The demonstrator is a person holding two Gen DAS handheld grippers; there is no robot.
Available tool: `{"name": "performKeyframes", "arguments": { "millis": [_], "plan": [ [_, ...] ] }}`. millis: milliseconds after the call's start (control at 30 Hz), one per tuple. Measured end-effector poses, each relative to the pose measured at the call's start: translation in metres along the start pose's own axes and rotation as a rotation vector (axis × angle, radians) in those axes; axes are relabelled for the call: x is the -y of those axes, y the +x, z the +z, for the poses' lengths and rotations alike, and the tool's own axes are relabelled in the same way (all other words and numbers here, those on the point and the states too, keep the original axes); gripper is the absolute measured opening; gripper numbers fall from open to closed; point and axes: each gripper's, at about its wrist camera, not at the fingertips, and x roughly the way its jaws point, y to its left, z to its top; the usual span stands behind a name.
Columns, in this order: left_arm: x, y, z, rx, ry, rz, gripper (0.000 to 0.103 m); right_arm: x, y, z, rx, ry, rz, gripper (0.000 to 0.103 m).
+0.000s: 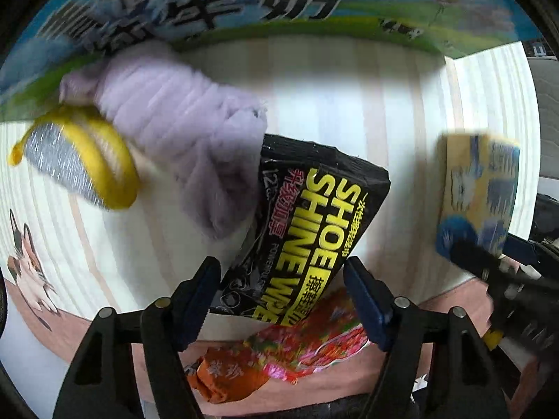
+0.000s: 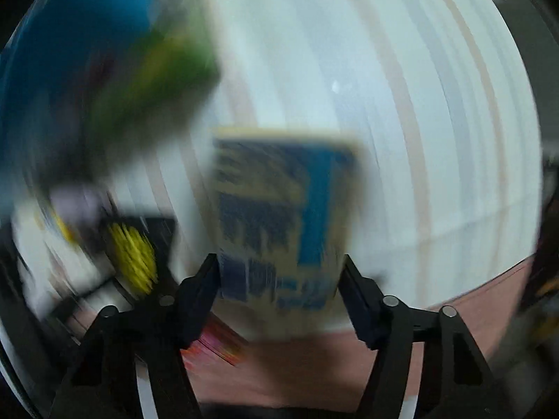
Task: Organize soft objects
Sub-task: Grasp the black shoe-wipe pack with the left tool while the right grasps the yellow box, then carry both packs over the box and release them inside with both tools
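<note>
Left wrist view: our left gripper point(image 1: 281, 293) gapes wide at the shoe shine wipes pack point(image 1: 307, 234); lilac plush point(image 1: 181, 122) at ten o'clock. Our right gripper point(image 2: 279, 289) clasps a blurred yellow-blue pack point(image 2: 283, 223).

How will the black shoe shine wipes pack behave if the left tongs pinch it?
The shoe shine wipes pack is probably floppy: its black film looks creased and buckled. The glossy wrapper may slip between the left tongs, which stand open around its lower end. It likely sags if lifted by one edge.

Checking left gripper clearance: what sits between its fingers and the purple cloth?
In the left wrist view, the black shoe-wipe pack lies between the left gripper and the purple cloth, with its upper corner touching the cloth.
</note>
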Motion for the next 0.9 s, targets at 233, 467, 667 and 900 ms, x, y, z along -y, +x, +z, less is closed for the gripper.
{"name": "performKeyframes", "arguments": {
  "millis": [233, 467, 667, 900],
  "plan": [
    [0.003, -0.002, 0.000, 0.028, 0.006, 0.007, 0.071, 0.015, 0.002, -0.019, 0.027, 0.039, 0.018, 0.071],
    [0.021, 0.000, 0.011, 0.035, 0.019, 0.027, 0.070, 0.014, 0.007, -0.015, 0.062, 0.050, -0.003, 0.073],
    [0.019, 0.011, 0.010, 0.059, 0.020, 0.043, 0.058, 0.005, 0.010, -0.009, 0.083, 0.052, -0.016, 0.069],
    [0.013, -0.003, -0.004, 0.065, -0.018, 0.034, 0.046, -0.004, 0.024, -0.012, 0.086, 0.026, -0.028, 0.066]
  ]
}}
